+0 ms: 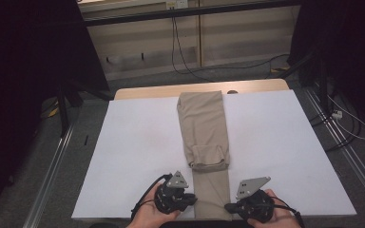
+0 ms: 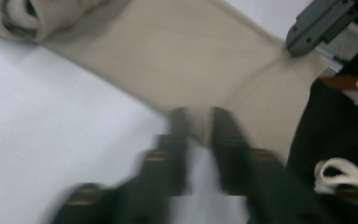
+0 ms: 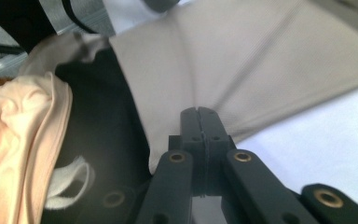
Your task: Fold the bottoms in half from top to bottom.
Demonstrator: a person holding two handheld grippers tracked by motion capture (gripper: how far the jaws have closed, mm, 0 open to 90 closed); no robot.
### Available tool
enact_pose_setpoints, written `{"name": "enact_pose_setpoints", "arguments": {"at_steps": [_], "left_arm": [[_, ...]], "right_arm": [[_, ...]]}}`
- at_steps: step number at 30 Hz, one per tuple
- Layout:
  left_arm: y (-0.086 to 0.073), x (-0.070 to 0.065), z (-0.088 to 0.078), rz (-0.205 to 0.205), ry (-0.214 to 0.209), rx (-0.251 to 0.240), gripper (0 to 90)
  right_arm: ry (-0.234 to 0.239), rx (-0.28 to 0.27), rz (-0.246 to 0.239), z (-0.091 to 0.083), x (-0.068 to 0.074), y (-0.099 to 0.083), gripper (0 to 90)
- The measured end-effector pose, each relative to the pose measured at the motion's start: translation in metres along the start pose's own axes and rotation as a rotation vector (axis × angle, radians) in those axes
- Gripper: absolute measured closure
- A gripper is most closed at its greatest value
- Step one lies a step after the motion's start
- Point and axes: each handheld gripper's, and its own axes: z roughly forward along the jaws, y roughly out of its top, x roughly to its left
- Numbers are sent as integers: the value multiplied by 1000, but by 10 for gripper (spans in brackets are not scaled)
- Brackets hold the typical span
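Beige trousers (image 1: 202,123) lie lengthwise down the middle of a white table cover (image 1: 138,142); a folded-over layer ends in a rumpled edge (image 1: 209,164), and a single strip runs on to the near edge. My left gripper (image 1: 190,199) is at that strip's left edge. In the left gripper view, which is blurred, its jaws (image 2: 200,114) stand a little apart at the cloth's (image 2: 177,56) edge. My right gripper (image 1: 229,207) is at the strip's right edge. In the right gripper view its jaws (image 3: 198,111) are shut on the cloth (image 3: 242,56), with creases fanning out from them.
A wooden tabletop strip (image 1: 147,90) shows beyond the white cover. Metal rails (image 1: 52,161) run along both sides of the table, and cables (image 1: 185,61) lie on the floor behind. The person's dark clothing (image 3: 102,121) is close behind the grippers.
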Motion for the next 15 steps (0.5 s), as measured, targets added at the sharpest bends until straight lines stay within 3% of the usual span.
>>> {"name": "enact_pose_setpoints", "arguments": {"at_steps": [1,4,5,7,8,13,15], "left_arm": [[5,3,-1,8,22,-22,634],[23,18,0,59,101,-92,587],[29,25,1,66,114,-114,575],[40,35,5,74,158,-138,552],[44,40,7,82,179,-160,539],[60,57,19,76,202,-169,556],[62,64,23,48,194,-168,612]], "right_arm": [[-1,-21,14,-2,-4,3,780],[-82,-91,24,-11,-19,16,703],[-104,-101,34,-12,-26,21,658],[-193,-88,28,-10,-41,29,602],[-210,-89,33,-8,-49,32,584],[-269,-103,66,5,-85,49,552],[-282,-127,62,10,-93,57,567]]}}
